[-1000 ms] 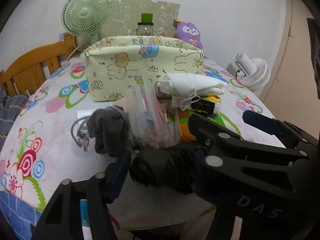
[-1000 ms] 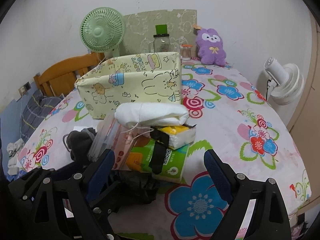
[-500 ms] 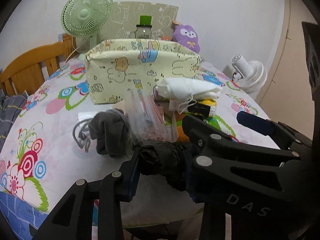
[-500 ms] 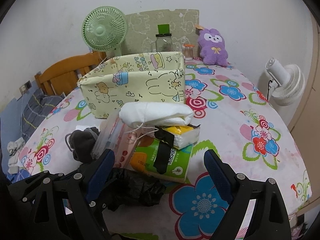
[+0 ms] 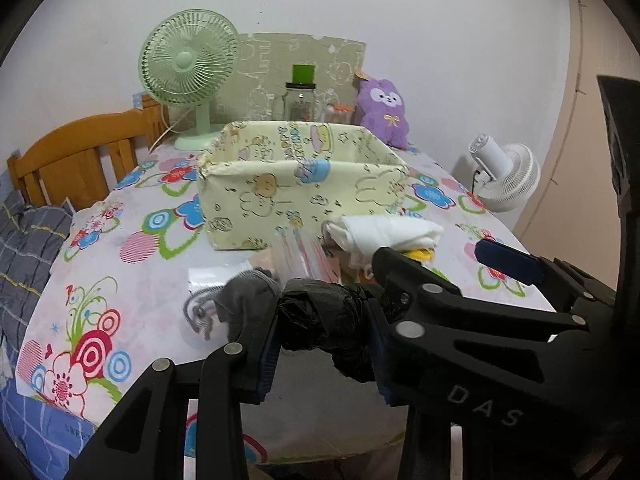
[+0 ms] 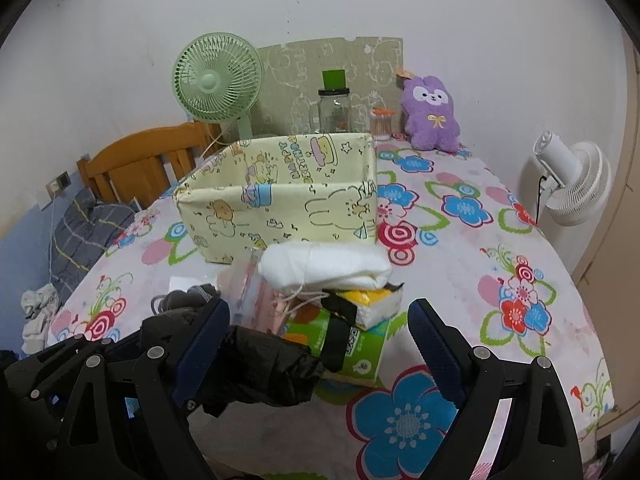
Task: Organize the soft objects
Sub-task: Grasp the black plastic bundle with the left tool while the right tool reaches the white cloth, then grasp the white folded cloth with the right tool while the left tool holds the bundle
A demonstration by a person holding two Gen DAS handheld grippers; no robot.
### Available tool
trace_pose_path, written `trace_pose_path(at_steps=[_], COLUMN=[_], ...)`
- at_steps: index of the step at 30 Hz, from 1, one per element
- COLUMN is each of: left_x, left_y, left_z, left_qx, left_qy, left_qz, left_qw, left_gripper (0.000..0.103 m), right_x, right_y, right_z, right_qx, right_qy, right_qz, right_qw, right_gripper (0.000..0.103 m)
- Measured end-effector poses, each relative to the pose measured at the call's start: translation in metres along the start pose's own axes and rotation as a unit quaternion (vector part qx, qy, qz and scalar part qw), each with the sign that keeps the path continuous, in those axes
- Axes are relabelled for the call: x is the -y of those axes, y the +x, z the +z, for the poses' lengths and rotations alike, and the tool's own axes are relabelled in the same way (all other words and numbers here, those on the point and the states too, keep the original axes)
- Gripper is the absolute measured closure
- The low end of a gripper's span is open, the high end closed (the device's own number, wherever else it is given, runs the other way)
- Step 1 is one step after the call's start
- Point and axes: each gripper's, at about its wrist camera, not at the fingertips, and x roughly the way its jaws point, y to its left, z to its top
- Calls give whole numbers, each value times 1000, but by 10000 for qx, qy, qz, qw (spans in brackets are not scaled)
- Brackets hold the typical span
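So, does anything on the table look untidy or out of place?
Yes. The soft items sit in a loose heap before the empty fabric box: the white cloth roll lies across the tissue packs, not inside.

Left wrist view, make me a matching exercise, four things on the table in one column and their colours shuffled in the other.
Things:
1. desk fan
2. plush toy
3. crumpled bag in the left tongs
4. storage box

Colours:
A. purple
B. pale yellow with cartoon prints
C. green
D. black

Pairs: 1-C, 2-A, 3-D, 4-B
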Motion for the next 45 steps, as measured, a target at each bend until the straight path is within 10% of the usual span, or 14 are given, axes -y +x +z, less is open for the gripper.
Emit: trace_pose_path(at_steps=[28, 45], left_x=[-21, -17], left_y=[48, 46], left_z=[30, 35], left_qx=[-152, -92], left_qy=[1, -28], left_qz=[578, 505], left_qw=[9982, 9987], left_gripper=[63, 63], right_x=[9, 12], right_y=[64, 58], right_z=[28, 30], right_qx=[-296, -143], right_qy=[270, 393], right_qz=[-64, -124], right_qw=[9992, 9990], right_gripper=[11, 34])
